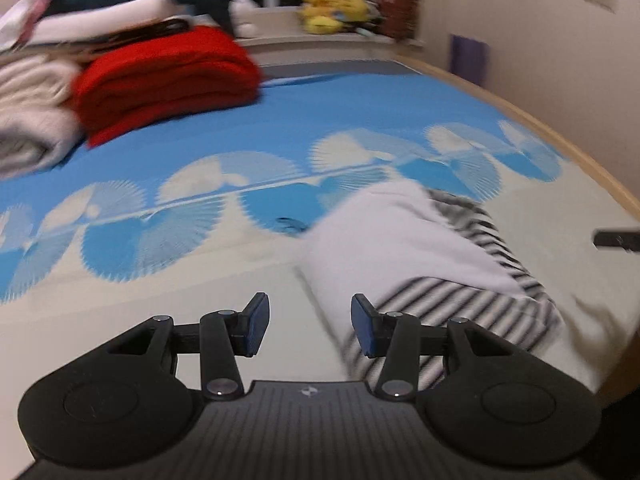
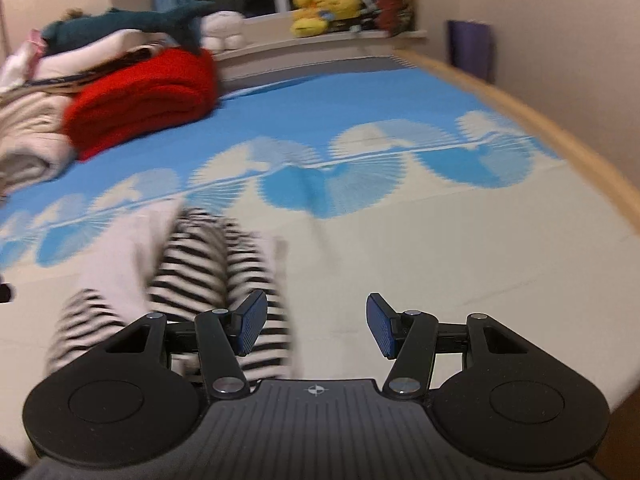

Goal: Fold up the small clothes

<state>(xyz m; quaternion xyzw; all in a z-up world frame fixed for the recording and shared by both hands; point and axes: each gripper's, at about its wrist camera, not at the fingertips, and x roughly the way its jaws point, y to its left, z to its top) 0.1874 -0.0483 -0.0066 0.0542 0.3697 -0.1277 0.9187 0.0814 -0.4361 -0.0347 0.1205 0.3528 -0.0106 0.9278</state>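
Lying on the bedsheet (image 1: 240, 128), the striped garment (image 1: 440, 300) is seen well short of the red blanket (image 1: 168, 80). Left gripper (image 1: 310, 326) and right gripper (image 2: 316, 326) are held apart, empty, above it.

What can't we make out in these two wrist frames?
- Striped garment: the left wrist view hides its near end behind the left gripper; the right gripper does the same in the right wrist view. Fold state unclear.
- Clothes pile behind the red blanket: blurred, items indistinct.
- Windowsill toys: small, blurred.
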